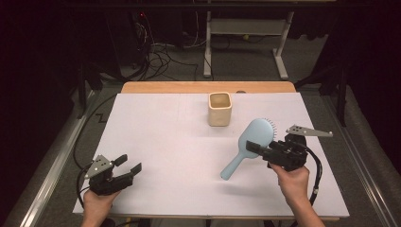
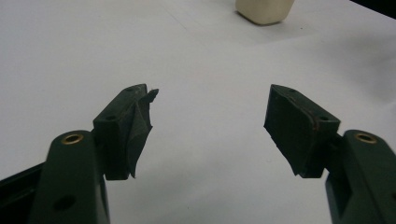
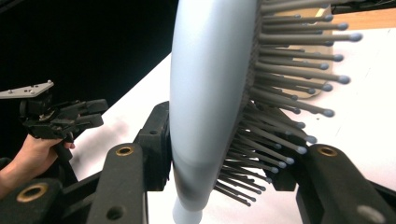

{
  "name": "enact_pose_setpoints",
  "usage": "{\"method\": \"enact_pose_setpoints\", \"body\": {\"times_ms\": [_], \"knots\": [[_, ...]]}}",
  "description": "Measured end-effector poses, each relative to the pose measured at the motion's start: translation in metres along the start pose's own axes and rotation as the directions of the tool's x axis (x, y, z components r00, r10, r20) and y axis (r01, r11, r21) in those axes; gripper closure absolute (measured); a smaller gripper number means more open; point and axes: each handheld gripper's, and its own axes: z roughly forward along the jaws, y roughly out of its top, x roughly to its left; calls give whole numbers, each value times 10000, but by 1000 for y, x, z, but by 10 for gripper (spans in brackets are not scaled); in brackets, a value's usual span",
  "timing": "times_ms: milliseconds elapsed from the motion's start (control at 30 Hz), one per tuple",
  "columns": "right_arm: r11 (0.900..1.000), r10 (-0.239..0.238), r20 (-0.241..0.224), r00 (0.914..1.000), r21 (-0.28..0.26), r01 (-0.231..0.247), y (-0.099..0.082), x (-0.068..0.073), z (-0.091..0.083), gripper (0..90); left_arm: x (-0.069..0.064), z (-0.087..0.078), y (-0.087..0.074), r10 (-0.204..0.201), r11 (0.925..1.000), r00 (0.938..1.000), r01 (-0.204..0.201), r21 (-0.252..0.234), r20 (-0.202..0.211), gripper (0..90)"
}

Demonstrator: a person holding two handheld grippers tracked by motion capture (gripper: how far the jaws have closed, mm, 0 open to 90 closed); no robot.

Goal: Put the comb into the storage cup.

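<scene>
The pale blue hairbrush [image 1: 249,144] hangs in the air above the right half of the white surface [image 1: 179,156], clear of it, with a faint shadow beneath. Its long axis runs on a diagonal in the high view: the oval head points up and away toward the far right, and the handle slants down toward the near left, its tip the lowest part. The bristles face right, toward the person's right side, and the smooth back faces left. In the right gripper view the bristles [image 3: 299,93] fan out to the right, each with a small rounded tip.

The right tongs [image 1: 257,147] are clenched on the brush where the head narrows into the handle, 1 jaw on the smooth back and 1 among the bristles.

Beyond the brush, near the far edge of the surface, stands 1 cream square cup [image 1: 220,109], upright; its inside looks bare as far as the high view shows.

The left tongs [image 1: 131,166] rest released at the near left, jaws spread wide with nothing between them.
</scene>
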Motion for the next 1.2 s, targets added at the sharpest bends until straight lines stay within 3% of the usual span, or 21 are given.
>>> {"method": "enact_pose_setpoints", "body": {"times_ms": [433,833,1200], "knots": [[9997,103,383,9992,-242,-94,19,-5,-3,530,-1,0,0,12,10000,10000,-12,-27,-20,322],[9998,44,633,9980,-186,-33,40,-7,7,529,0,-1,0,-2,10000,10000,2,-40,-36,323],[9996,-264,713,9971,-98,271,61,-2,14,529,2,0,-1,-120,9999,9999,120,64,-61,314]]}}
